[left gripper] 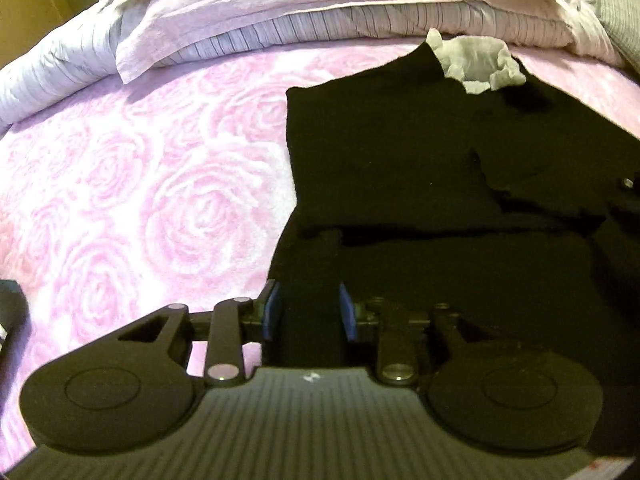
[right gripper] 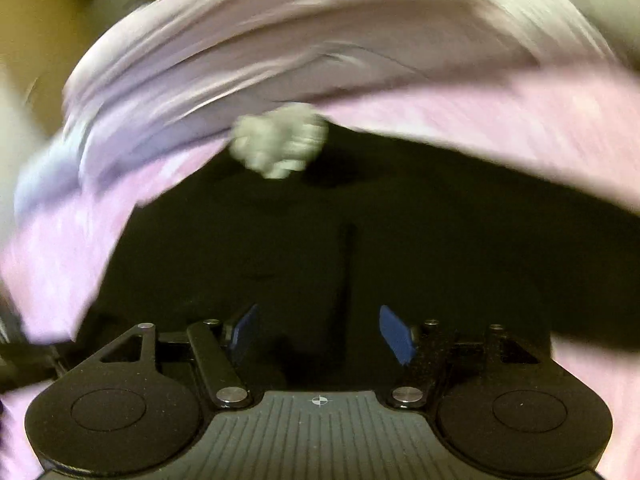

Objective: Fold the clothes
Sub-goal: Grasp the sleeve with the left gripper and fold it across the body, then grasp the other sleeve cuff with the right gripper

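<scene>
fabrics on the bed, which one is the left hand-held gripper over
The black garment: the left hand-held gripper hangs over its near edge. The rose bedspread lies beside it, and the striped bedding is bunched far behind.

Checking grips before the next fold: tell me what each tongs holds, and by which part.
Nothing held. Left tongs and right tongs stand open above the black garment.

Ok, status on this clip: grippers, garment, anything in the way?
Left gripper open, right gripper open, both empty over the black garment. Garment partly folded on pink rose bedspread. White ruffled collar at far end. Nothing blocking.
</scene>
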